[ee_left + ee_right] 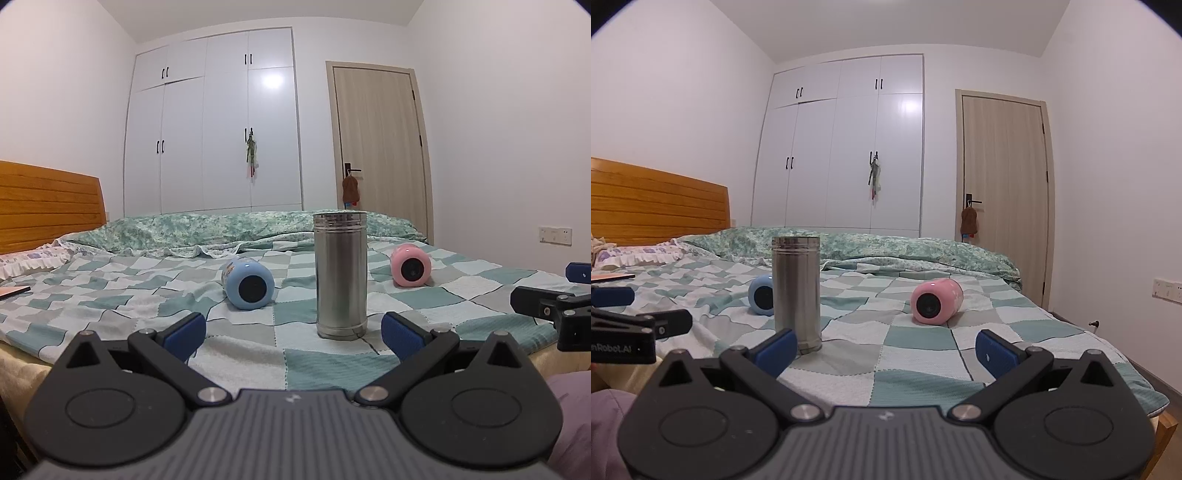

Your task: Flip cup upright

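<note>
A steel cup (341, 275) stands on end on the checkered bedspread (147, 302), just beyond my open, empty left gripper (293, 334). A blue cup (249, 283) lies on its side to the steel cup's left, its dark end facing me. A pink cup (410, 270) lies on its side to the right. In the right wrist view the steel cup (796, 291) stands by the left finger of my open, empty right gripper (886, 350); the blue cup (761, 294) is partly hidden behind it and the pink cup (936, 301) lies ahead.
A folded green quilt (221, 229) lies across the far side of the bed. A wooden headboard (48, 206) is at the left, with a pillow (33, 258) and a flat book (14, 291). A wardrobe (214, 122) and a door (380, 144) stand behind.
</note>
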Demonstrator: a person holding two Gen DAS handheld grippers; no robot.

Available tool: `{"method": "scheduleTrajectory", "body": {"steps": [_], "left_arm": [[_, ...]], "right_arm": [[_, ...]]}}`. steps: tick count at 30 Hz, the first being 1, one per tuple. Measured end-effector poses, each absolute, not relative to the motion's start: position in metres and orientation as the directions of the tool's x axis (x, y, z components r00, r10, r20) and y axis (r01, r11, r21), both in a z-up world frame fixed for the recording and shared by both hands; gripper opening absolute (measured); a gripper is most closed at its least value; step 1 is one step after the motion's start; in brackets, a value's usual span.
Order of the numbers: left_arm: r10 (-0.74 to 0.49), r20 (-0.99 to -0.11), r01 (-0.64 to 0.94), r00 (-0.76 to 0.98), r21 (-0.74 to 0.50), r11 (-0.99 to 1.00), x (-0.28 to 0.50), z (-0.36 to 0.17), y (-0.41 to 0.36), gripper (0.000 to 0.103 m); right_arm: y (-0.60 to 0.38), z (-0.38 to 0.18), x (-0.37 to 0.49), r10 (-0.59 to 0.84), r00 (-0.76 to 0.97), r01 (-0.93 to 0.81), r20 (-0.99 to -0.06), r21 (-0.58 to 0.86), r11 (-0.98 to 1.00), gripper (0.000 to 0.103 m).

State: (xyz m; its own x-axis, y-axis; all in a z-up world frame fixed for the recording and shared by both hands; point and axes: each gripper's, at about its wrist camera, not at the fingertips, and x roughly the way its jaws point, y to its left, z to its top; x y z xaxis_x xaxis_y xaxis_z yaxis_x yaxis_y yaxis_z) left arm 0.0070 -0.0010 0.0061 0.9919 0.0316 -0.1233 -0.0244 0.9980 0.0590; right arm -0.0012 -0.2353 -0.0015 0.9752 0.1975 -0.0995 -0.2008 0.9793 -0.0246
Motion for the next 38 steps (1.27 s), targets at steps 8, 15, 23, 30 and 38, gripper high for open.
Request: {"method": "scheduleTrajectory", "body": {"steps": [8, 15, 23, 30, 38], "left_arm": [[0.035, -0.12, -0.028, 0.992, 0.06, 0.998, 0.0068, 0.0055, -0.0003, 0.103], [0.033, -0.114, -0.027, 0.993, 0.056, 0.998, 0.0045, 0.0053, 0.0005, 0.103], [0.038, -0.099, -0.034, 0.994, 0.045, 0.998, 0.0016, 0.0055, 0.0027, 0.103], [0.037, -0.089, -0.034, 0.995, 0.042, 0.999, -0.0009, 0.0057, 0.0033, 0.103], [0.03, -0.089, -0.029, 0.996, 0.021, 0.999, -0.0012, 0.0062, 0.0072, 0.103]], "right_arm": [[-0.2345, -0.0021, -0.0002, 0.191, 0.977, -0.194, -0.097, -0.024, 0.981, 0.103], [-0.2339, -0.0024, -0.0004, 0.188, 0.978, -0.191, -0.095, -0.026, 0.981, 0.103], [-0.2343, -0.0023, -0.0009, 0.188, 0.978, -0.191, -0.092, -0.025, 0.981, 0.103], [-0.2351, -0.0022, -0.0006, 0.188, 0.978, -0.191, -0.089, -0.024, 0.981, 0.103], [-0.2367, -0.0023, -0.0022, 0.187, 0.979, -0.189, -0.082, -0.019, 0.982, 0.103]]}}
